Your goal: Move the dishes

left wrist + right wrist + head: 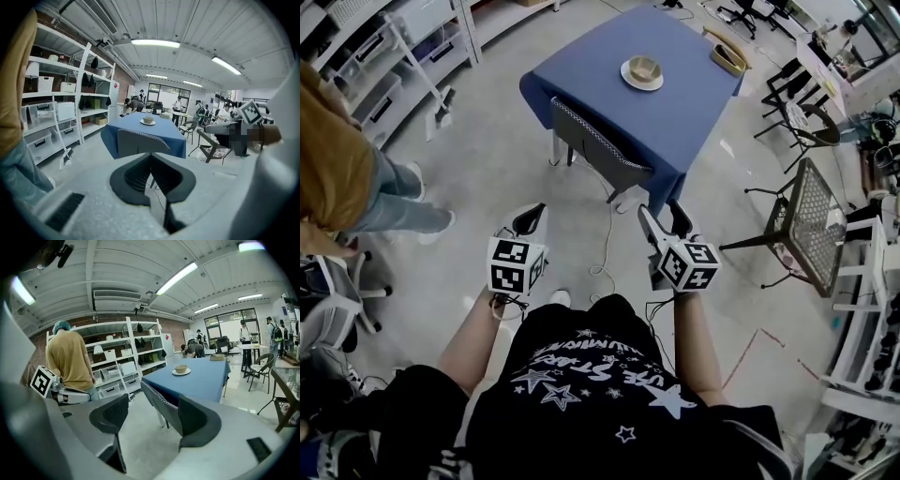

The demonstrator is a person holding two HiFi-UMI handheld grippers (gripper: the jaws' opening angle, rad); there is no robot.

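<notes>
Left gripper (532, 217): jaws together, empty. Right gripper (662, 217): jaws apart, empty. Well ahead of both, bowl (643, 67) on plate (627, 82), blue table (581, 84); grey chair (595, 141) in between.

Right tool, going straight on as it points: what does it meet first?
Likely the grey chair pushed in at the blue table, though depth is unclear. The right tool is open and empty.

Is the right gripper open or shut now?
Open. In the right gripper view the right gripper has its jaws well apart, with only floor and a chair seen between them.
</notes>
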